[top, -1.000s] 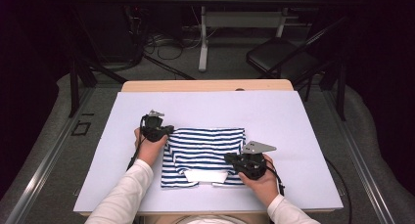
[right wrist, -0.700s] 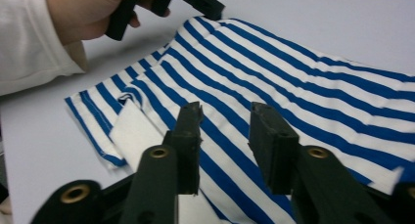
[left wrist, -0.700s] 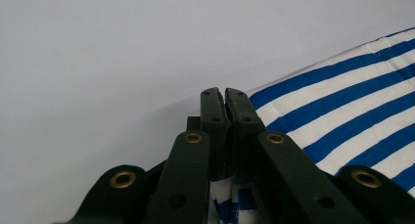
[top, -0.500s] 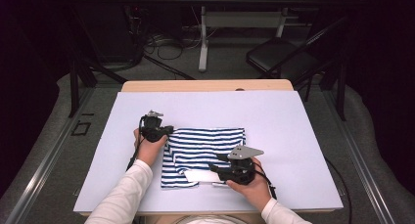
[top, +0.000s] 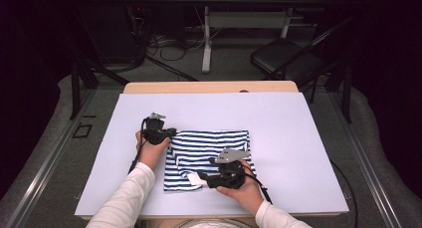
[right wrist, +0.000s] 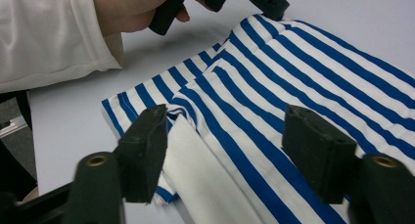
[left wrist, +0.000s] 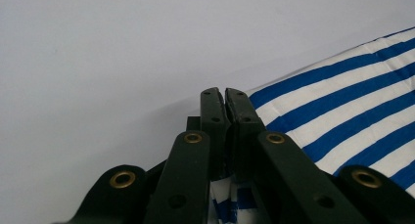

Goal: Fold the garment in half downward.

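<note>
Two grippers at striped shirt (top: pixel 206 158): right gripper (right wrist: pixel 222 150) jaws just opening, released, shifted toward shirt's near-left corner; left gripper (left wrist: pixel 225 94) clenched on far-left edge; fold laid, next pinch pending

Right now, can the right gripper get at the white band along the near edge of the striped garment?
Probably yes. The right gripper has just been opening and hangs with its jaws apart right over the white band of the striped garment, nothing between.
</note>
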A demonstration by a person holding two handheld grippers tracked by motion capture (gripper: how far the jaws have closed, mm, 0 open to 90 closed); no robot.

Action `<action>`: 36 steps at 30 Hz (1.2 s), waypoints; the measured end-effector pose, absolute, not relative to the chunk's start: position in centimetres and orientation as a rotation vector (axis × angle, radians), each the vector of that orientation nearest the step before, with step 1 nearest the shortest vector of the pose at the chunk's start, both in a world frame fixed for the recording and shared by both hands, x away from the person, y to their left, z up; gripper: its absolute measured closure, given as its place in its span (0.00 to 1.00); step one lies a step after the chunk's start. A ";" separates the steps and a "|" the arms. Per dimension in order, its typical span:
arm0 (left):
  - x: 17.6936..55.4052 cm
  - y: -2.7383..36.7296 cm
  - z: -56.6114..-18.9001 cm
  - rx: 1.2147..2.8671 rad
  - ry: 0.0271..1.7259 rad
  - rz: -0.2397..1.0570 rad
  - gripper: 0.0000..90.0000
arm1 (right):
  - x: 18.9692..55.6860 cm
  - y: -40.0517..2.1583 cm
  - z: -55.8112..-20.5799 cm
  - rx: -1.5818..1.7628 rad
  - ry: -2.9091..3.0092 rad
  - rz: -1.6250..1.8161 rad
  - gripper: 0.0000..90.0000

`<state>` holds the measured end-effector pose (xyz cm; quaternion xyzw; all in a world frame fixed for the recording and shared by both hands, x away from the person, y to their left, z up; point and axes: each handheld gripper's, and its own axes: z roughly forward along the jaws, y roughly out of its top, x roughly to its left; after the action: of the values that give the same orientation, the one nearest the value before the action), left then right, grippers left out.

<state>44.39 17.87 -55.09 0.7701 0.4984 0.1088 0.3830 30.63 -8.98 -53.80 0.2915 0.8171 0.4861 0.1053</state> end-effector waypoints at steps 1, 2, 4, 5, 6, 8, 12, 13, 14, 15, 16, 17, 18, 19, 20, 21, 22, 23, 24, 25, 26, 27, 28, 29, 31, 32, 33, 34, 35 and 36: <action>44.4 17.9 -55.1 1.968 1.268 0.277 0.97 | 30.6 -8.6 -53.8 0.861 2.418 1.420 0.30; 44.4 17.9 -55.1 1.967 1.269 0.276 0.97 | 30.7 -8.2 -53.8 0.862 2.428 1.410 0.27; 44.4 17.9 -55.1 1.968 1.267 0.276 0.97 | 30.6 -7.5 -53.9 0.851 2.426 1.398 0.21; 44.4 17.9 -55.1 1.968 1.268 0.275 0.97 | 30.5 -7.2 -53.9 0.849 2.420 1.386 0.17; 44.4 17.9 -55.1 1.967 1.268 0.275 0.97 | 30.4 -6.8 -53.9 0.844 2.422 1.376 0.16; 44.4 17.9 -55.1 1.966 1.268 0.276 0.97 | 30.4 -6.1 -54.0 0.840 2.429 1.359 0.15; 44.4 17.9 -55.1 1.961 1.270 0.275 0.97 | 30.2 -4.7 -54.2 0.834 2.447 1.288 0.09; 44.4 17.9 -55.1 1.961 1.270 0.274 0.97 | 30.2 -4.4 -54.3 0.835 2.466 1.285 0.07; 44.4 17.9 -55.1 1.962 1.269 0.274 0.97 | 30.2 -4.1 -54.3 0.839 2.483 1.279 0.05; 44.4 17.9 -55.1 1.963 1.269 0.274 0.97 | 30.2 -3.8 -54.4 0.839 2.496 1.271 0.03; 44.4 17.9 -55.1 1.964 1.268 0.273 0.97 | 30.2 -3.5 -54.5 0.839 2.510 1.268 0.02; 44.4 17.9 -55.1 1.962 1.269 0.272 0.97 | 30.1 -3.2 -54.6 0.841 2.526 1.262 0.01; 44.4 17.9 -55.1 1.964 1.268 0.272 0.97 | 30.1 -3.0 -54.6 0.842 2.536 1.262 0.00; 44.4 17.9 -55.1 1.964 1.268 0.272 0.97 | 30.1 -2.7 -54.7 0.838 2.545 1.258 0.00; 44.4 17.9 -55.1 1.965 1.268 0.270 0.97 | 30.1 -2.5 -54.7 0.833 2.548 1.256 0.00; 44.4 17.9 -55.1 1.964 1.268 0.270 0.97 | 30.0 -2.3 -54.8 0.835 2.557 1.253 0.00; 44.4 17.9 -55.1 1.965 1.267 0.269 0.97 | 30.0 -2.1 -54.8 0.838 2.571 1.249 0.00; 44.4 17.9 -55.1 1.964 1.268 0.269 0.97 | 30.0 -1.9 -54.8 0.830 2.580 1.250 0.00; 44.4 17.9 -55.1 1.967 1.266 0.270 0.97 | 30.0 -1.7 -54.9 0.830 2.591 1.245 0.00; 44.4 17.9 -55.1 1.966 1.266 0.270 0.97 | 29.9 -1.4 -54.9 0.829 2.602 1.243 0.00; 44.4 17.9 -55.1 1.966 1.266 0.270 0.97 | 29.9 -1.2 -55.0 0.823 2.613 1.240 0.00; 44.4 17.9 -55.1 1.963 1.267 0.270 0.97 | 29.8 -1.0 -55.0 0.813 2.618 1.238 0.00; 44.4 18.0 -55.1 1.965 1.266 0.268 0.97 | 29.8 -0.9 -55.0 0.806 2.620 1.238 0.00; 44.4 18.0 -55.1 1.966 1.266 0.268 0.97 | 29.7 -0.7 -55.0 0.802 2.628 1.239 0.00; 44.5 18.0 -55.1 1.967 1.265 0.268 0.97 | 29.6 -0.3 -54.9 0.791 2.635 1.247 0.00; 44.5 18.0 -55.1 1.967 1.265 0.268 0.97 | 29.6 -0.2 -54.9 0.784 2.635 1.248 0.01; 44.5 18.0 -55.1 1.964 1.265 0.267 0.97 | 29.6 0.0 -54.9 0.784 2.634 1.251 0.01; 44.5 18.0 -55.1 1.962 1.266 0.266 0.97 | 29.6 0.1 -54.9 0.783 2.640 1.252 0.01; 44.5 18.0 -55.1 1.959 1.267 0.266 0.97 | 29.6 0.2 -54.9 0.781 2.640 1.254 0.01; 44.5 18.0 -55.1 1.959 1.267 0.265 0.97 | 29.6 0.4 -54.9 0.779 2.643 1.254 0.01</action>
<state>44.46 18.01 -55.10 0.7695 0.4975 0.1043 0.3866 29.60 0.38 -54.92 0.2569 0.8716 0.4136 0.0570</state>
